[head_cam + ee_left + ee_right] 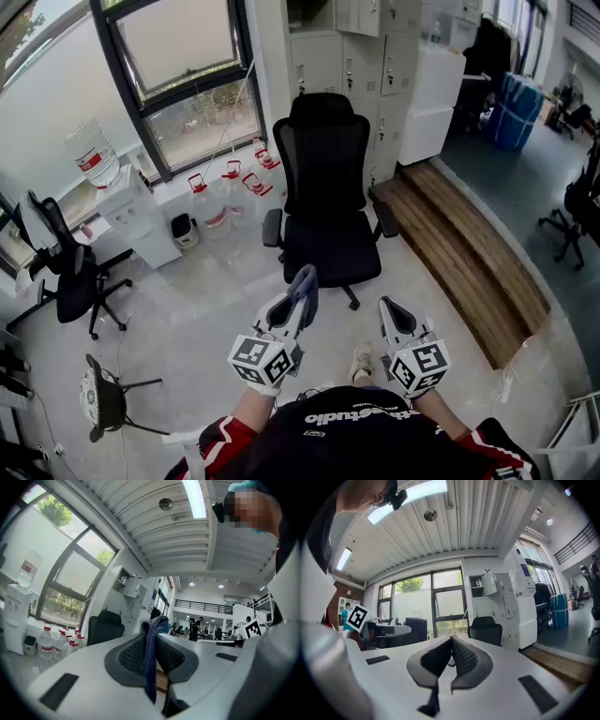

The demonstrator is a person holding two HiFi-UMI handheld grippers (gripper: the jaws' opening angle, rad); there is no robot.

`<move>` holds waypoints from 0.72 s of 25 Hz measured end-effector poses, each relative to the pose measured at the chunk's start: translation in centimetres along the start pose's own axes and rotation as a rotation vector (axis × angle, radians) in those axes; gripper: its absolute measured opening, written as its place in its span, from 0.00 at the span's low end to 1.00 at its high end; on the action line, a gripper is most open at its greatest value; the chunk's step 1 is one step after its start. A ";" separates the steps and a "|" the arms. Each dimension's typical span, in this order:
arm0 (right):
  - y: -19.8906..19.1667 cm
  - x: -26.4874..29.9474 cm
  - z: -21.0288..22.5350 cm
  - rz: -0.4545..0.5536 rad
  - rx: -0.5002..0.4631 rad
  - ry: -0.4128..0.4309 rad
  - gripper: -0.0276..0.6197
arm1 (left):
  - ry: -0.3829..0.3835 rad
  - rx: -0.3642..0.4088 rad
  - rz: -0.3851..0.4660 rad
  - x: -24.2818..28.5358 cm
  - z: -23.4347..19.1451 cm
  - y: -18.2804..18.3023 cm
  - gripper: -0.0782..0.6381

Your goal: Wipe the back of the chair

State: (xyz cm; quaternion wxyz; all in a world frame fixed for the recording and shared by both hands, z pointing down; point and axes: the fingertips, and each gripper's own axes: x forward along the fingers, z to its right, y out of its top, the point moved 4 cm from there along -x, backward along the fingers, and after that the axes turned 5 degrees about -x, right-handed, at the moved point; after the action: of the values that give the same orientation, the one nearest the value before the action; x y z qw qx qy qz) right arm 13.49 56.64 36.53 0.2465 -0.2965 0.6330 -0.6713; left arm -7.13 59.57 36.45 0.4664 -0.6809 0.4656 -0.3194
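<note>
A black office chair (pixel 324 192) stands in front of me, its seat facing me and its mesh back toward the lockers; it also shows small in the left gripper view (pixel 104 626) and in the right gripper view (pixel 486 629). My left gripper (pixel 302 284) is shut on a blue-grey cloth (pixel 306 290) that sticks out between the jaws, seen up close as a dark fold (pixel 151 654). The right gripper (pixel 388 307) is shut with nothing in it, its pads meeting at the tips (pixel 450 642). Both grippers hover short of the chair, near its seat front.
Water jugs (pixel 228 188) and a water dispenser (pixel 131 211) line the window wall on the left. Grey lockers (pixel 361 56) stand behind the chair, a wooden step (pixel 457 248) runs to the right. Another black chair (pixel 67 272) and a stool (pixel 101 397) are at the left.
</note>
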 end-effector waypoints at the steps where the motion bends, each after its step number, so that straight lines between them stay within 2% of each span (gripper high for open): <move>1: 0.0 0.0 0.1 0.000 0.004 -0.001 0.06 | -0.001 -0.001 -0.001 0.2 0.0 0.0 0.19; 10: -1.1 2.2 3.3 -0.026 0.023 0.000 0.06 | 0.008 -0.015 -0.031 3.7 -1.3 -1.0 0.19; 18: -0.8 8.3 8.5 -0.041 0.037 0.022 0.06 | 0.042 -0.019 -0.041 10.5 -4.7 0.0 0.19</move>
State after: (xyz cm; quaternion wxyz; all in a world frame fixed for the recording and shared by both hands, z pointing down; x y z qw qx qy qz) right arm 13.75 44.87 38.24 0.2314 -0.2973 0.6168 -0.6911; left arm -7.40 48.22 38.19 0.4434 -0.6877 0.4644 -0.3388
